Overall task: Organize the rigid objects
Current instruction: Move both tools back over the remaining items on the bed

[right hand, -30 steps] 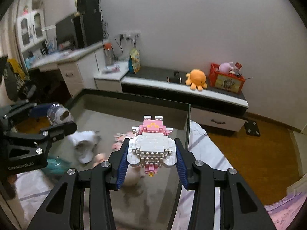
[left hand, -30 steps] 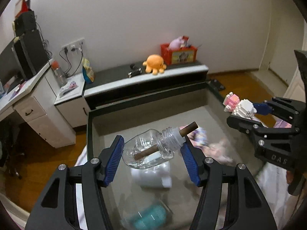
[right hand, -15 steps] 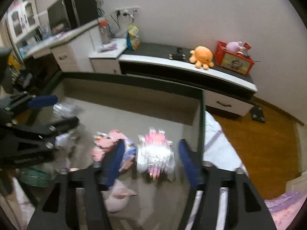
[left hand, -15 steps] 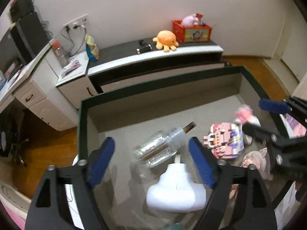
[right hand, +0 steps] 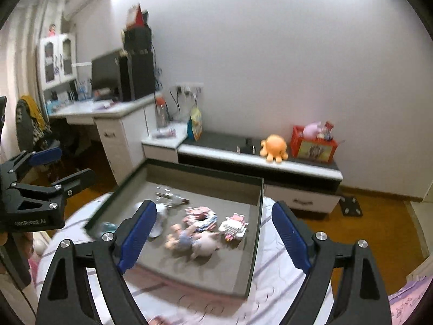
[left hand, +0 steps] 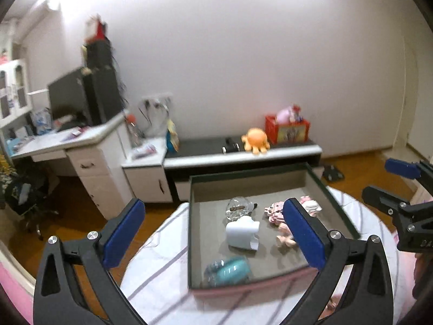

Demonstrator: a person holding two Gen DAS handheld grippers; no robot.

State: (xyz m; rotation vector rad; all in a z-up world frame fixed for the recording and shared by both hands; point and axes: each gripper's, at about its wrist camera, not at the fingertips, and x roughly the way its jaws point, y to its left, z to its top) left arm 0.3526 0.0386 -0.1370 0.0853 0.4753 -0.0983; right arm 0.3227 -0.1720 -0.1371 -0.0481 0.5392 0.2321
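Observation:
A shallow dark-rimmed box (left hand: 193,216) (right hand: 258,216) lies on a striped bedspread. In it lie a clear glass bottle with a brown wick (left hand: 239,208) (right hand: 169,197), a white and pink brick figure (right hand: 234,226) (left hand: 310,205), a pink brick piece (left hand: 274,212) (right hand: 200,218), a white plastic holder (left hand: 242,231), a teal item (left hand: 230,269) and small dolls (right hand: 189,241). My left gripper (left hand: 213,233) hangs above and short of the box, its jaws opening wide with nothing between them. My right gripper (right hand: 215,237) is likewise raised, its jaws opening, nothing held.
A low black and white cabinet (left hand: 243,153) stands behind the box with an orange plush octopus (left hand: 255,139) and a red box of toys (left hand: 286,128). A white desk (left hand: 67,142) with a monitor stands at the left. Wooden floor (right hand: 365,216) surrounds the bed.
Both grippers let go: the bottle and the brick figure dropped into the box. Both then opened wide and pulled back and up, so the box looks smaller and farther away.

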